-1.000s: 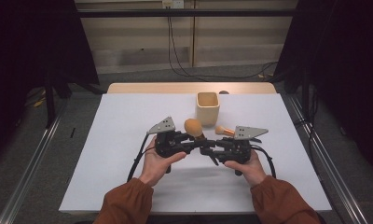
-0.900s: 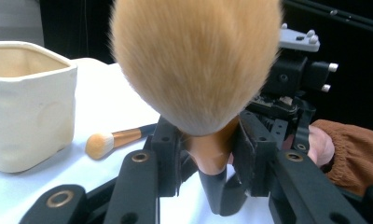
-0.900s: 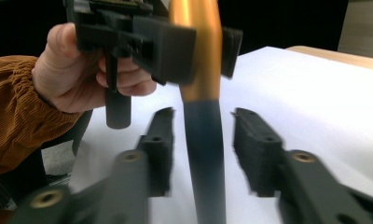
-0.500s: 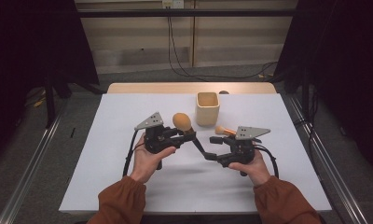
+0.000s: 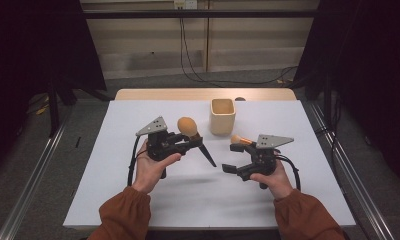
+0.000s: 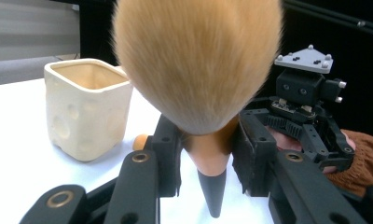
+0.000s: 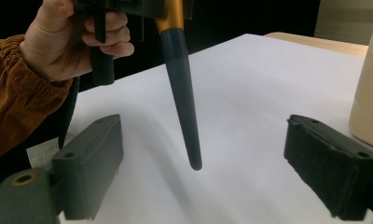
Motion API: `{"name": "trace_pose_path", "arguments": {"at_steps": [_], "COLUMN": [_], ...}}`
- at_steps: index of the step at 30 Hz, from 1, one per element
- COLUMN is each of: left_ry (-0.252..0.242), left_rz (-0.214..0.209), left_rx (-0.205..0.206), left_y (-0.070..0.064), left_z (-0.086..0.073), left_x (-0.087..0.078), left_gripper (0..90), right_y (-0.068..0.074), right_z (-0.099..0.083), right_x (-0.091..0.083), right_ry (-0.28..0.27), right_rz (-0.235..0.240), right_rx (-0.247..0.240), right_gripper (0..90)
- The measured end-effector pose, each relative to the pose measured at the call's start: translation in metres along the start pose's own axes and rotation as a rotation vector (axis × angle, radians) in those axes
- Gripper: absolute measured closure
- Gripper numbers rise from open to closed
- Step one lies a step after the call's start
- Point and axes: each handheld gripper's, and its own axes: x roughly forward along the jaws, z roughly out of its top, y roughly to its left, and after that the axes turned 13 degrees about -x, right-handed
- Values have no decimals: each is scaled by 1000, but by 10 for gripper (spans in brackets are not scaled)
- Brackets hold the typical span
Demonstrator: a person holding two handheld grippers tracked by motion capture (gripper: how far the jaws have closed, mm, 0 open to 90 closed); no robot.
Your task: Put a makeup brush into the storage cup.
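High view shows, at the left, the left gripper [image 5: 188, 142] lifted off the white table [image 5: 113, 175] with its jaws closed on a makeup brush [image 5: 194, 137], pinching it at the copper-coloured neck just below the bristles. The left gripper view confirms this hold: the two black jaws press against either side of the neck of the brush [image 6: 201, 84], whose fluffy tan head swells toward the camera. The brush's long axis runs on a slant, head up and toward the far left, dark tapered handle pointing down and toward the near right, so the handle tip hangs in the air above the table, in the gap between the two hands. Moving right, a cream square cup [image 5: 222, 116] stands upright toward the far side of the table, beyond and a little right of the brush head; it appears empty, though its bottom cannot be seen. Just right of the cup, a second, smaller brush [image 5: 238, 140] with an orange tip lies on the table beside the right gripper [image 5: 230, 169]. That gripper is held low, its jaws spread wide and holding nothing; in the right gripper view the handle of the makeup brush [image 7: 182, 102] hangs between and beyond them, pointing down toward them. Judging from this, the left hand is the one carrying the brush, and the cup lies to its far right, so a tilt upright would probably be needed to drop it in handle first.
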Motion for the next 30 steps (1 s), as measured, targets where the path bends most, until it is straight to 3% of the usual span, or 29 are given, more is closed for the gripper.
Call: {"name": "trace_pose_path", "arguments": {"at_steps": [4, 9, 14, 18, 24, 30], "left_ry": [18, 31, 59, 108, 164, 197], "left_rz": [15, 1, -10, -5, -7, -14], "left_rx": [9, 28, 43, 49, 83, 92], "left_y": [1, -3, -8, -8, -11, -14], "left_z": [5, 18, 28, 31, 36, 39], "left_x": [-2, -7, -9, -7, -2, 2], "left_gripper": [648, 647, 647, 647, 648, 647], "right_y": [1, 1, 2, 3, 6, 10], "right_z": [0, 1, 1, 2, 2, 4], "right_x": [1, 0, 0, 1, 8, 11], "right_ry": [-1, -10, -16, -15, -11, -13], "right_rz": [13, 9, 1, -8, -1, 31], "right_rx": [3, -7, -12, -18, -32, -24], "right_gripper": [53, 10, 0, 0, 1, 15]}}
